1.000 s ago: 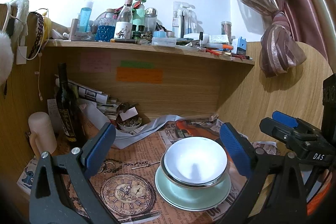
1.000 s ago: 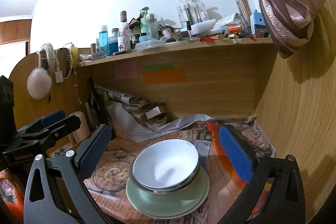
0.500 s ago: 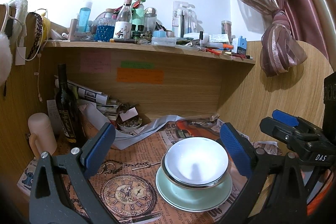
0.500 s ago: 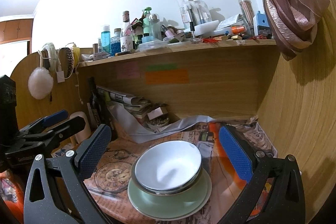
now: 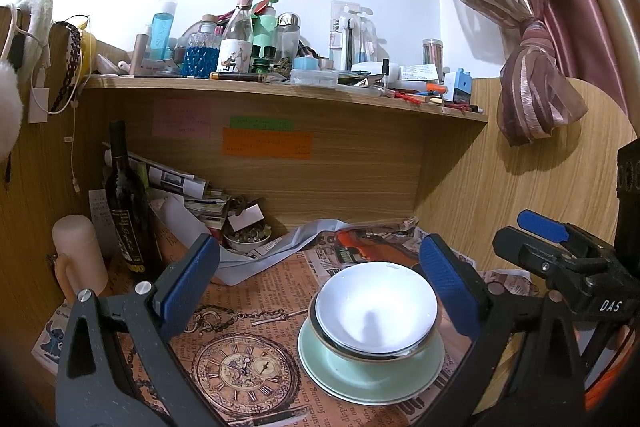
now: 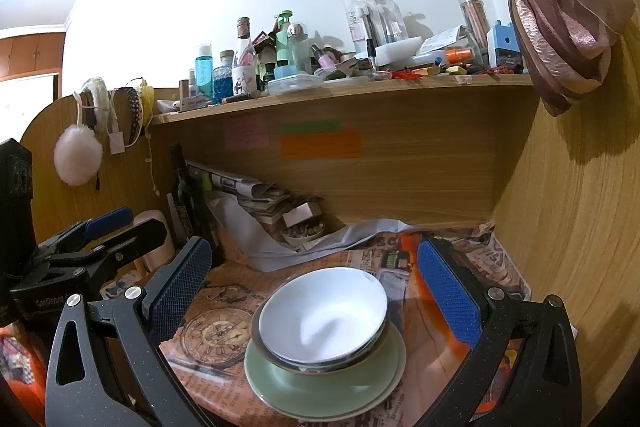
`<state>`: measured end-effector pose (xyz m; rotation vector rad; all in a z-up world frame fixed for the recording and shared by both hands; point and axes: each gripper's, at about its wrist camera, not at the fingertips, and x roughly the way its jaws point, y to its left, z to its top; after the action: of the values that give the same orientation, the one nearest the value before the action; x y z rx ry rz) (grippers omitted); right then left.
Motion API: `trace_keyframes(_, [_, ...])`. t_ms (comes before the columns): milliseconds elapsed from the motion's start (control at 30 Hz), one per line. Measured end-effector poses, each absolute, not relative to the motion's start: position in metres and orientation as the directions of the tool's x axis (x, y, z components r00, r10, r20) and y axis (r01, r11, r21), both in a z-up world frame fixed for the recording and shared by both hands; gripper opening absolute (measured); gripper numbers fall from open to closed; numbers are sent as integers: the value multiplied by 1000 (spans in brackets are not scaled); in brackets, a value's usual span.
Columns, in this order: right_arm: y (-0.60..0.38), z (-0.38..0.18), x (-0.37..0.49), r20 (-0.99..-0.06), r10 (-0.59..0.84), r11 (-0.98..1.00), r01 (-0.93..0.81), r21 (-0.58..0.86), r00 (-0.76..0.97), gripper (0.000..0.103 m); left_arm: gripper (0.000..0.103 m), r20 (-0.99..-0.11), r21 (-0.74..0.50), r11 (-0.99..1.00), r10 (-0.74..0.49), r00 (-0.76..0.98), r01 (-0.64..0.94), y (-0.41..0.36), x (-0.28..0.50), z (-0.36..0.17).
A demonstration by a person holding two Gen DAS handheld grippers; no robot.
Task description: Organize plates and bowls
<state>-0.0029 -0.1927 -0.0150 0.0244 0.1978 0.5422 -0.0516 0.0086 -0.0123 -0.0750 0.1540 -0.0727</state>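
- Left wrist view: the white bowl (image 5: 375,309) sits nested on the green plates (image 5: 370,377), low and right of centre between the left gripper (image 5: 320,281)'s spread, empty jaws.
- Right wrist view: the right gripper (image 6: 314,285), also released, frames the stack centrally, so it seems better placed.

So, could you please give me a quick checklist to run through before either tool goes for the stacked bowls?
1. Left tool open and holding nothing: ok.
2. Right tool open and holding nothing: ok.
3. White bowl nested upright in the bowl beneath: ok.
4. Green plate under the stack, flat on the newspaper: ok.
5. How many bowls are nested: cannot tell; at least two rims show.
6. Free space beside the stack: ok on the clock print; the dark bottle stands apart at the back left.
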Motion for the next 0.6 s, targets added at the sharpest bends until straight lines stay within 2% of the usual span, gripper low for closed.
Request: trace_keyframes(600, [-191, -17, 1, -192, 523, 851, -519, 74, 830, 103, 102, -151, -95, 991, -103, 983, 89, 15, -47, -16])
